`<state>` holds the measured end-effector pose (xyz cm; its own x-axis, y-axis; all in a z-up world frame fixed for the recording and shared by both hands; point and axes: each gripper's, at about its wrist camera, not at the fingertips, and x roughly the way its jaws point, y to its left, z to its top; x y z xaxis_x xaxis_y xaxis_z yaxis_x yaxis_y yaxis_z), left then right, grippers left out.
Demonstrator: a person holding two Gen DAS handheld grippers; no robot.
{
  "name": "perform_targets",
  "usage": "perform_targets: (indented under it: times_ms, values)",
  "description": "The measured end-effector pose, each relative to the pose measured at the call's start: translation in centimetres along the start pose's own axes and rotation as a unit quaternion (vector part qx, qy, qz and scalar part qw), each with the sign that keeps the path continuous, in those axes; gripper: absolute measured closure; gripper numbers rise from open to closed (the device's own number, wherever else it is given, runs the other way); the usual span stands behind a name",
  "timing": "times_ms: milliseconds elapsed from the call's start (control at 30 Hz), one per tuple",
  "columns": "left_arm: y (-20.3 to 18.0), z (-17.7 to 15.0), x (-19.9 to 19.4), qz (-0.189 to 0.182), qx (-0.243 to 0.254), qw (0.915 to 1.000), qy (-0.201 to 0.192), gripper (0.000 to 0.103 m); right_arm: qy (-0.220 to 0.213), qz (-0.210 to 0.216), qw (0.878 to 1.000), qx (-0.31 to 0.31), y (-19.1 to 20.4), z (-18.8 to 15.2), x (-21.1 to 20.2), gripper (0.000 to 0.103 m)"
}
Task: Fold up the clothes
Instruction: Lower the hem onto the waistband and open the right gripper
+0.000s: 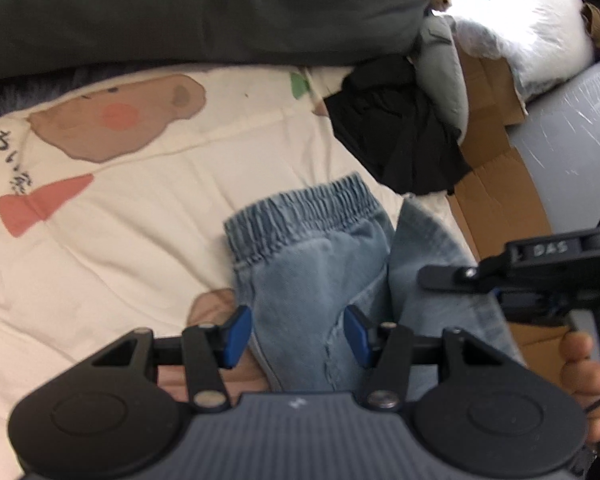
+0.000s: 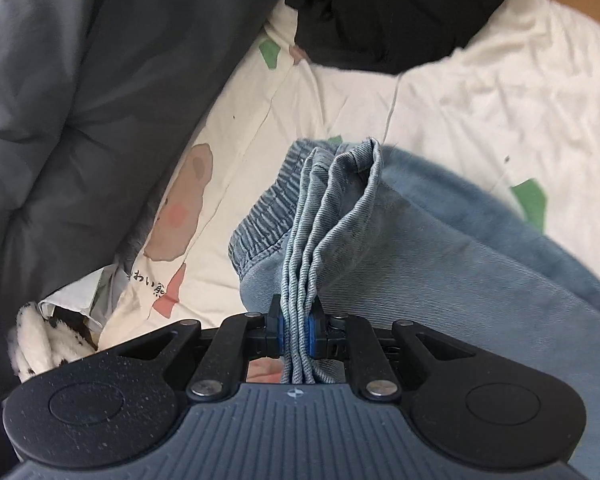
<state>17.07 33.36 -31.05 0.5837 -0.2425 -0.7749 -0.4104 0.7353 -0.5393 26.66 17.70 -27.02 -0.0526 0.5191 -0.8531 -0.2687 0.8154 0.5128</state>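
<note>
Light blue jeans [image 1: 312,264] with an elastic waistband [image 1: 300,208] lie on a cream bedsheet [image 1: 140,216]. My left gripper [image 1: 298,336] hovers just over the jeans, jaws open; denim shows between the blue pads [image 1: 238,336], which do not press on it. In the right wrist view my right gripper [image 2: 295,326] is shut on a bunched, several-layer fold of the jeans [image 2: 332,216], lifted above the waistband [image 2: 268,208]. The rest of the denim [image 2: 460,248] drapes to the right. The right tool's black body [image 1: 540,256] shows at the left view's right edge, with a hand [image 1: 580,364] under it.
A dark grey duvet [image 1: 200,8] lies along the far side of the bed. A black garment [image 1: 396,140] is heaped at the sheet's corner beside cardboard [image 1: 496,184] and a white plastic bag [image 1: 512,40]. A spotted plush item [image 2: 40,340] sits at the near left.
</note>
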Motion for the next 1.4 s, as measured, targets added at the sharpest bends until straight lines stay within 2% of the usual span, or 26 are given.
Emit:
perform_targets:
  times_ms: [100, 200, 333, 567, 633, 667, 700, 867, 967, 1200, 1400]
  values:
    - [0.7, 0.2, -0.6, 0.005, -0.014, 0.9999, -0.007, 0.049, 0.003, 0.031, 0.999, 0.013, -0.1, 0.0, 1.2, 0.085]
    - [1.4, 0.2, -0.5, 0.012, -0.024, 0.9996, -0.007, 0.049, 0.007, 0.066, 0.997, 0.026, 0.0, -0.3, 2.1, 0.086]
    - [2.0, 0.2, -0.7, 0.027, -0.025, 0.9992, -0.013, 0.049, 0.006, 0.072, 0.997, 0.001, 0.6, -0.7, 2.1, 0.085]
    - [2.5, -0.4, -0.2, 0.043, -0.010, 0.9990, -0.008, 0.044, -0.011, 0.057, 0.998, -0.040, -1.3, 0.8, 1.3, 0.081]
    - [2.7, -0.7, 0.2, 0.044, -0.007, 0.9990, -0.004, 0.043, -0.017, 0.055, 0.996, -0.063, -1.6, 1.5, 1.0, 0.074]
    - [2.8, -0.8, 0.4, 0.042, -0.008, 0.9991, -0.001, 0.041, -0.020, 0.051, 0.995, -0.078, -1.7, 1.8, 0.9, 0.060]
    - [3.0, -1.0, 0.6, 0.041, -0.008, 0.9991, 0.002, 0.041, -0.024, 0.046, 0.994, -0.093, -1.8, 2.0, 0.8, 0.053]
    - [3.2, -1.6, 1.9, 0.028, -0.009, 0.9995, 0.015, 0.037, -0.030, 0.020, 0.987, -0.159, -2.0, 3.0, 1.1, 0.044]
    - [3.2, -1.8, 2.5, 0.026, -0.005, 0.9995, 0.019, 0.034, -0.036, -0.007, 0.978, -0.203, -1.9, 3.4, 1.6, 0.043]
    - [4.0, -2.1, 3.9, 0.032, -0.015, 0.9993, 0.016, 0.035, -0.041, -0.047, 0.965, -0.256, -2.4, 4.9, 3.3, 0.046]
    - [4.9, -2.2, 5.0, 0.018, -0.035, 0.9992, 0.011, 0.034, -0.026, -0.047, 0.955, -0.292, -2.0, 5.6, 4.9, 0.048]
